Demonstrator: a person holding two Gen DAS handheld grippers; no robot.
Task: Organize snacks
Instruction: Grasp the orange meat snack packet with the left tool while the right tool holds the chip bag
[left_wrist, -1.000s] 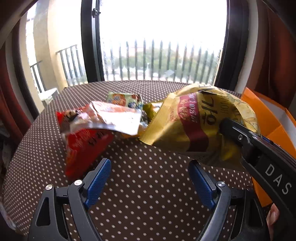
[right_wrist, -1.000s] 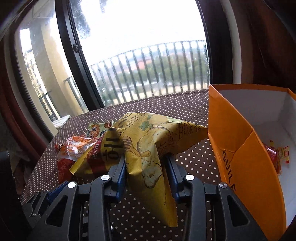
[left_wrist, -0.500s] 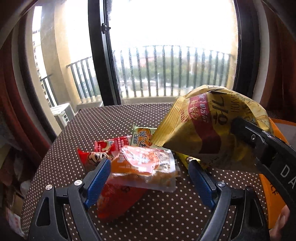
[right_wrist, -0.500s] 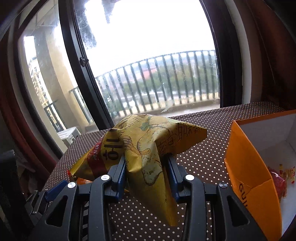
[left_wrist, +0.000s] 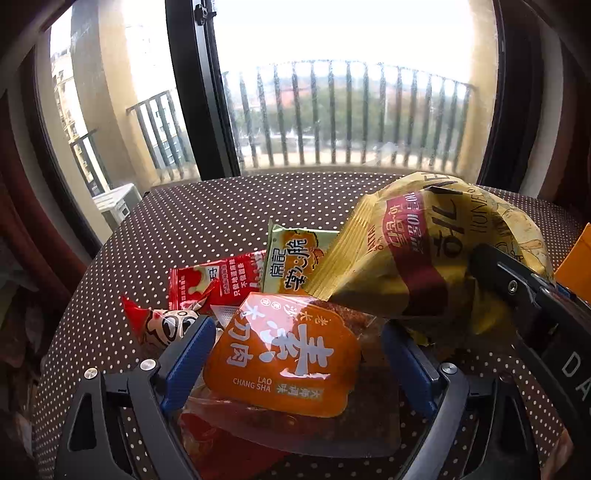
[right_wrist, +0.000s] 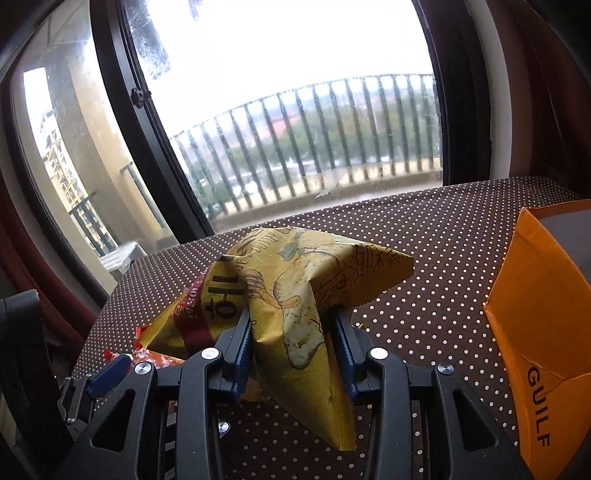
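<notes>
So we're partway through I'd guess: the right claw (right_wrist: 291, 345) is pinching the big yellow chip bag (right_wrist: 295, 280) up off the bench (right_wrist: 424, 258), just left of the orange box (right_wrist: 535, 332), so it isn't in yet. The left claw (left_wrist: 295, 358) is spread wide around the orange Lao Chang Sha pack (left_wrist: 284, 354), not gripping it. Count-wise I see five snacks: yellow bag, orange pack, red sachet (left_wrist: 218, 280), green-yellow packet (left_wrist: 291, 258), red cartoon-face packet (left_wrist: 162, 325), plus one box.
</notes>
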